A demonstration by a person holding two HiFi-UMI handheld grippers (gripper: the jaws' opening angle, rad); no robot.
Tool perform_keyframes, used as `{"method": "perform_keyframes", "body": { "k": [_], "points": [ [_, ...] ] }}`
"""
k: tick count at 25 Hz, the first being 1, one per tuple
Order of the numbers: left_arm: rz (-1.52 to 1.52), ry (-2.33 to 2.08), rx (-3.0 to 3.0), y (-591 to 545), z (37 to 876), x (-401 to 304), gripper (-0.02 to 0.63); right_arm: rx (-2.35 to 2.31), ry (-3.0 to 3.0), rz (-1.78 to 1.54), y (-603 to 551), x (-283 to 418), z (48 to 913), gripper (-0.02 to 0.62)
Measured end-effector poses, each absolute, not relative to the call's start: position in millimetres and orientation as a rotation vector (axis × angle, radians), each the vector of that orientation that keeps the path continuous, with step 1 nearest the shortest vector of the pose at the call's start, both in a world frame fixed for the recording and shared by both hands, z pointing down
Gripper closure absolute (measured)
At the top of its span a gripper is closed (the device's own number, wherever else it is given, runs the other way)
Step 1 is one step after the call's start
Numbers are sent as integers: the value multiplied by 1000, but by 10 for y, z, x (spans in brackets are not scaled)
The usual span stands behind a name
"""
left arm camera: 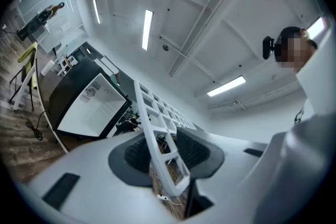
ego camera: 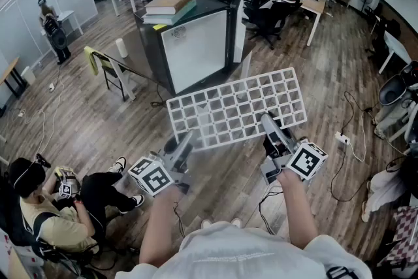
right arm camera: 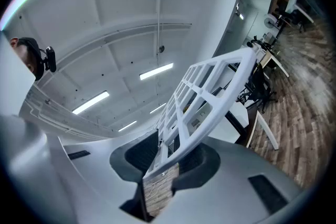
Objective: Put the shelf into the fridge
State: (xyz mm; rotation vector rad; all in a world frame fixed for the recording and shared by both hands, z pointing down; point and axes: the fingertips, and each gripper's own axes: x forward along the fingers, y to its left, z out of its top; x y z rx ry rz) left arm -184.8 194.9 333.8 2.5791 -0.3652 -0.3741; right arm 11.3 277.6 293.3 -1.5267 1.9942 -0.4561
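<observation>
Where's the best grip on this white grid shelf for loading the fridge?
Grip the shelf by its near long rim from the person's side, one gripper toward each end, as the left gripper and right gripper do. Flat, wide and thin, it likely needs two spaced holds, and its far edge is free for the fridge.

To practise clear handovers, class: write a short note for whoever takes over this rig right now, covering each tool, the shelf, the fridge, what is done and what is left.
Left tool: shut on the near edge of the white grid shelf, toward its left end.
Right tool: shut on the same edge, toward its right end.
Shelf: held in the air between both tools, roughly flat, short of the fridge, which stands ahead and appears open.
Done: shelf is up and gripped by both tools.
Left: bring it to the fridge, slide it in, release.
</observation>
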Motion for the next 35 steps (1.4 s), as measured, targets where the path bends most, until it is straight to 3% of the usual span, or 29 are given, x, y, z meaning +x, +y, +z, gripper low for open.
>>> {"method": "perform_keyframes", "body": {
  "k": [15,24,35],
  "points": [
    [-373,-391,2571,1931,3380,-1528,489,-1528,2052,-395,2749,420,2943,497],
    [-336,-475,2546,1980,3587,-1207,489,-1419,2054,-578,2660,787,3230,497],
    [-342,-492,2511,1284,3678,-898,489,-1465,2134,-508,1911,1101,3242,496]
  ]
}}
